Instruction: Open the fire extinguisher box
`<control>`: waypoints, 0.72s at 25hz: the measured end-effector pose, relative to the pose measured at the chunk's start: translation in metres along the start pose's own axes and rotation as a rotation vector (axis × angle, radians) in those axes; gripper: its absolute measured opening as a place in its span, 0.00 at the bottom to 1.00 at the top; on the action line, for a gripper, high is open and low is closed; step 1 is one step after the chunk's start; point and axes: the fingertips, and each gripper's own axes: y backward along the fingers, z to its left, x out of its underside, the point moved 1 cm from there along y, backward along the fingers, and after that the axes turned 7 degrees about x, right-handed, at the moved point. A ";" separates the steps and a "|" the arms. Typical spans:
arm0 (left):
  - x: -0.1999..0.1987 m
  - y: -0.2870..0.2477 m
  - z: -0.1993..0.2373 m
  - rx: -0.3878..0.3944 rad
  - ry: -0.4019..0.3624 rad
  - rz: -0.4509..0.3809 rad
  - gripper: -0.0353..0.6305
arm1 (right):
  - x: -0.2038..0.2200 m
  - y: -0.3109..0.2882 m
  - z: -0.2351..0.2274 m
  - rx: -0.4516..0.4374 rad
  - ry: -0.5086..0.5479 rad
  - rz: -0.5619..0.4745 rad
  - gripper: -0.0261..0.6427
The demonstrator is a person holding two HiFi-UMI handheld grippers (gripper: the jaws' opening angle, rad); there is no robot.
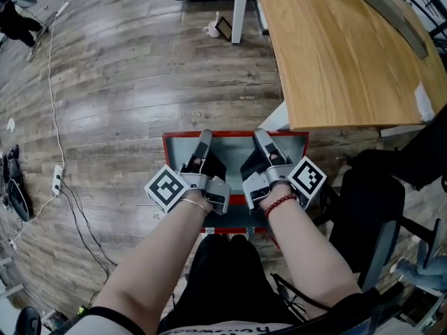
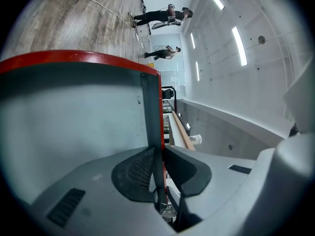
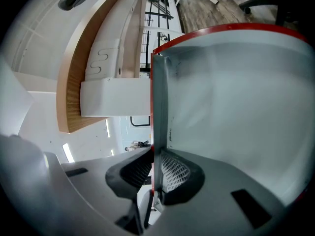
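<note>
While the red fire extinguisher box (image 1: pixel 234 135) sits on the wood floor (image 1: pixel 126 82) beside the counter (image 1: pixel 349 54), left claw (image 2: pixel 158 157) and right claw (image 3: pixel 153 157) each clamp nearly shut on its thin red-edged grey panel

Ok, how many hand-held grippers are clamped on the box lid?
2. The left hand-held gripper pinches the edge of the lid left of centre. The right hand-held gripper pinches the same lid right of centre. Neither is hidden.
</note>
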 end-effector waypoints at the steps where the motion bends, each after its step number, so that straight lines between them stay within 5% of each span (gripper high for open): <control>1: 0.000 0.000 0.000 -0.001 0.001 0.002 0.12 | 0.000 0.000 0.000 -0.003 0.000 0.003 0.12; 11: 0.001 0.003 -0.003 0.006 0.003 0.016 0.12 | -0.003 0.013 0.009 -0.043 0.102 0.037 0.15; 18: 0.000 0.008 -0.008 0.023 -0.015 0.032 0.12 | -0.006 0.042 -0.003 0.019 0.169 0.014 0.15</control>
